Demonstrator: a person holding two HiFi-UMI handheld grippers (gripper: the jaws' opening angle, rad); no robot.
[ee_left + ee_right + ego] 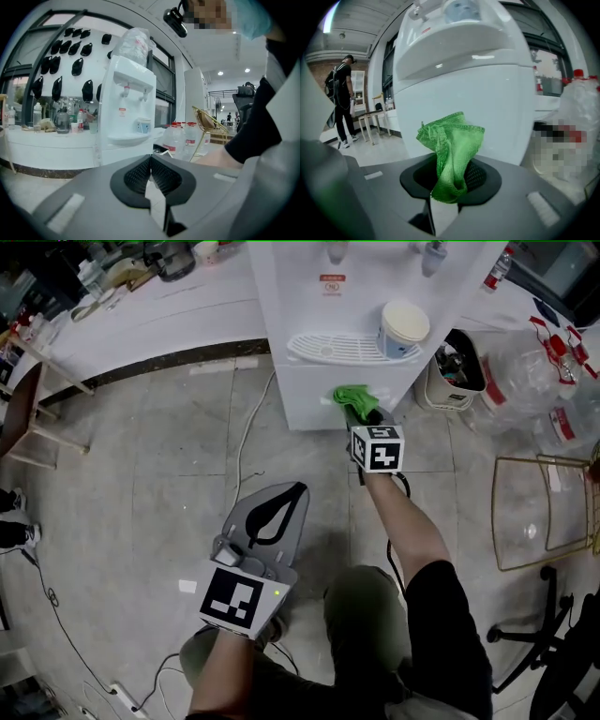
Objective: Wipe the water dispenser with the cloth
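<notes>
A view from above of a person standing on a grey tiled floor [141, 474], facing a tall white plastic water dispenser [319, 324] and holding a grey two-jaw tong in each hand.

The right gripper [363, 415] is reached forward on an outstretched arm. Its jaws are clamped on a crumpled bright green microfibre cloth [353, 397], and most of the fabric bunches out past the tips. That loose bunch gives a soft pad to rub with, so the hard jaws need not meet the plastic. The cloth sits at the dispenser's lower front panel, just below the white slotted drip tray [333, 348]. It looks pressed to the panel or just off it, but the views do not settle which. The right gripper view shows the same cloth [451, 150] pinched in the right gripper [452, 183], with the white panel [487, 93] filling the space behind it.

A small white tub with a blue band [403, 329] stands on the tray, above and to the right of the cloth.

The left gripper [286, 498] is held low and back near the person's body, well apart from the dispenser. Its jaws are closed together with nothing between them, so it seems parked out of the way. The left gripper view [151, 173] shows the dispenser [126, 108] at a distance.

Wiping appears to be at the lower panel, and the upper body and taps probably remain.
</notes>
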